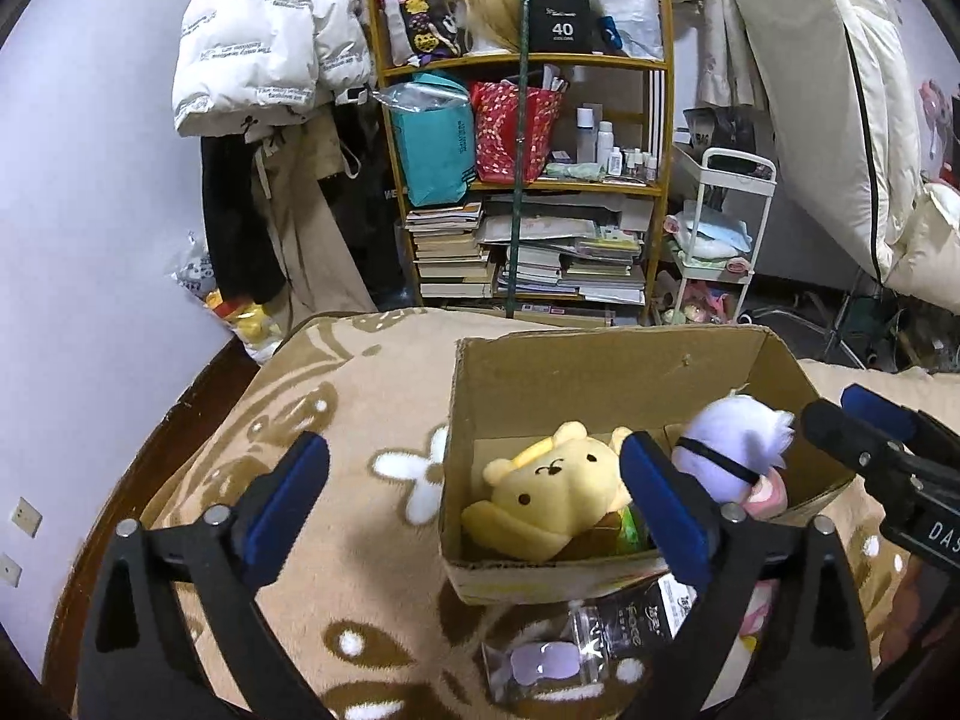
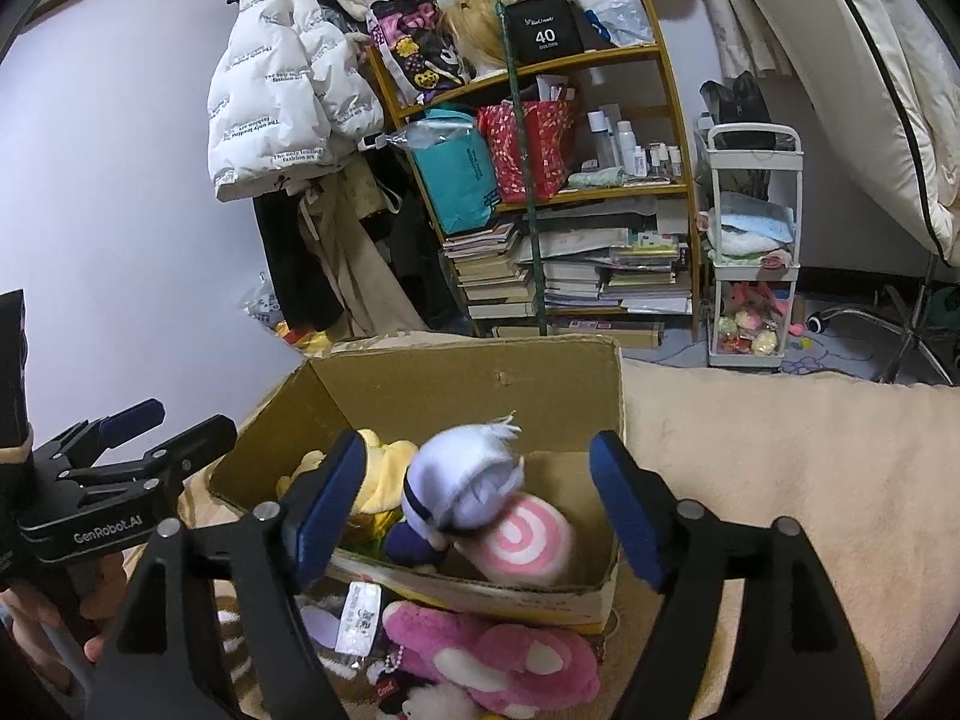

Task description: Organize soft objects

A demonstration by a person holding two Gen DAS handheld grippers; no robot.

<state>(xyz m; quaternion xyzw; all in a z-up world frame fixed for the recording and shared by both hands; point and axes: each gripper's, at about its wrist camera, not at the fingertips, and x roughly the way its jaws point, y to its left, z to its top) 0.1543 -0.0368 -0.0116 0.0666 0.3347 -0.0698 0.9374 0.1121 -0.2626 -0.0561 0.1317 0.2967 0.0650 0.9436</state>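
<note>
Tongs first: your left tongs [image 1: 474, 501] stand wide apart with nothing between the pads, hovering at the near left corner of the cardboard box [image 1: 600, 366]. Your right tongs [image 2: 480, 507] are also spread, framing the white-haired doll [image 2: 465, 480], but the pads do not touch it.

Where things are: the yellow bear plush [image 1: 549, 492] lies in the left of the box; the doll sits beside it, leaning on a pink swirl plush [image 2: 525, 543] at the box's near wall. Outside, just before the box on the blanket [image 1: 336, 516], lie a pink plush [image 2: 498, 654] and a clear packet [image 1: 576, 642].

Risks, as judged:
- The doll looks blurred and perched high on the swirl plush. It may roll toward the near wall, and it could catch a pad as you pull back.
- Box sits on soft bedding. Nudge its rim with either tongs and it could tip or slide.
- Both tongs crowd the same corner, so they could clash on the next reach.

View differences:
- Left wrist shows the bear's face and the clear packet plainly.
- Right wrist shows the pink plush, a tag [image 2: 359, 615] beside it, and your hand [image 2: 36, 624] on the left tool. The other view shows only a pink edge.
</note>
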